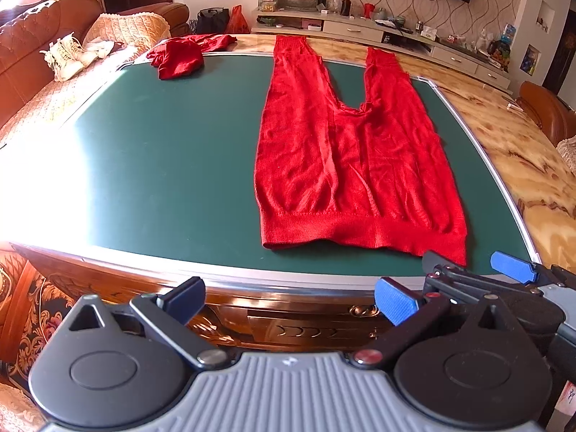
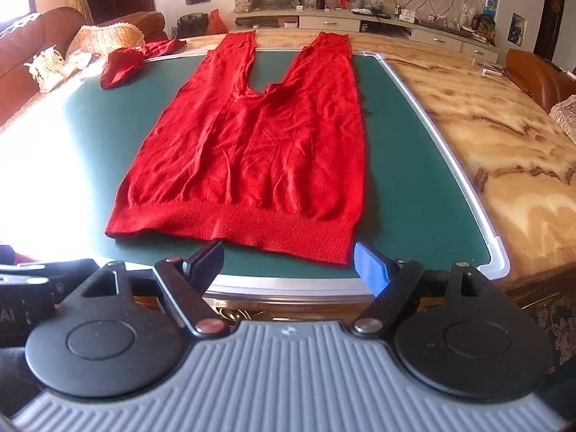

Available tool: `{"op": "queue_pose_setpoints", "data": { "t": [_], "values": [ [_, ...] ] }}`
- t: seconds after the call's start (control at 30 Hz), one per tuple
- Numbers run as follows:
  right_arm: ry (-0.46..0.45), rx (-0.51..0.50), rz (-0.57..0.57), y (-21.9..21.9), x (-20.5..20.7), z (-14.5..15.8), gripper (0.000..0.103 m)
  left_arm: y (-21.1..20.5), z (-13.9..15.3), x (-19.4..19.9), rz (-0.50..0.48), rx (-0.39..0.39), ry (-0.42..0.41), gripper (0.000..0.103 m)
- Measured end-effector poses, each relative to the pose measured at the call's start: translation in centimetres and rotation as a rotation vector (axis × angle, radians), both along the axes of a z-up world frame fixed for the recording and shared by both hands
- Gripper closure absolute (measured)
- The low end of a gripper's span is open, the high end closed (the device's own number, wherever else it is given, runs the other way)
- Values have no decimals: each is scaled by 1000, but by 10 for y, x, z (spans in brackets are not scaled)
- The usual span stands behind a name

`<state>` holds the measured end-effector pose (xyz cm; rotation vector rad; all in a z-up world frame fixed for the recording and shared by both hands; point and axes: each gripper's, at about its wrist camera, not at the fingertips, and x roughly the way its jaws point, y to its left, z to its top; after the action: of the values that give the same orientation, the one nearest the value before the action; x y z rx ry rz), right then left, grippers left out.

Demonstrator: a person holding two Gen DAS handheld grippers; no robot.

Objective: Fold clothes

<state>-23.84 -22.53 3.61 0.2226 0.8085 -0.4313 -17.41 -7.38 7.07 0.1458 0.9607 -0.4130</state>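
Red knit trousers (image 1: 345, 158) (image 2: 252, 151) lie flat on the green mat (image 1: 172, 165) (image 2: 414, 187), waistband toward me and both legs running to the far edge. A second red garment (image 1: 180, 58) (image 2: 120, 66) sits crumpled at the mat's far left corner. My left gripper (image 1: 288, 300) hangs open off the table's near edge, left of the waistband, with nothing between its fingers. My right gripper (image 2: 289, 262) is open just short of the waistband's right half, touching nothing; it also shows at the right in the left wrist view (image 1: 471, 270).
The mat has a silver rim (image 2: 446, 165) and lies on a marble-patterned table (image 2: 504, 151). A brown sofa with white shoes (image 1: 68, 55) stands at the left. A low cabinet (image 1: 360, 28) crowded with bottles lines the far wall. Strong glare washes out the mat's left side.
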Motion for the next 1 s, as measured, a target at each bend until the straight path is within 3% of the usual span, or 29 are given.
{"op": "queue_pose_setpoints", "data": {
  "t": [0.43,1.0],
  "values": [
    [72,72,-31,-9,5,-6,16,5,-1,-2,14,8,-7,0],
    [66,-7,-40,6,-4,6,16,10,-5,-4,29,19,-6,0]
  ]
}}
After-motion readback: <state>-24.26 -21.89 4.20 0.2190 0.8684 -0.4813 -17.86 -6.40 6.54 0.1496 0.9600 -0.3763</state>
